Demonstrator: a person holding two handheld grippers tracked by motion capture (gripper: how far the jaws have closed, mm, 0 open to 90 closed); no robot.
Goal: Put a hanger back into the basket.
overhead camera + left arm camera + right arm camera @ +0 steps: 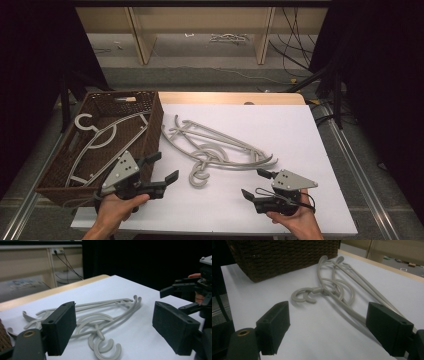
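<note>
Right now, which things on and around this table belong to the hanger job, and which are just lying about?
In the job:
- grey hangers tangled on the white table
- wicker basket, with hangers inside
- left gripper and right gripper, both open

Lying about:
- cables on the floor
- wooden shelving behind

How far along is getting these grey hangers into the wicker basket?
Partly done. Hangers already lie inside the basket. A tangled pile of hangers waits on the white table. The left gripper and right gripper both sit open and empty near that pile, so moving it is what's left.
</note>
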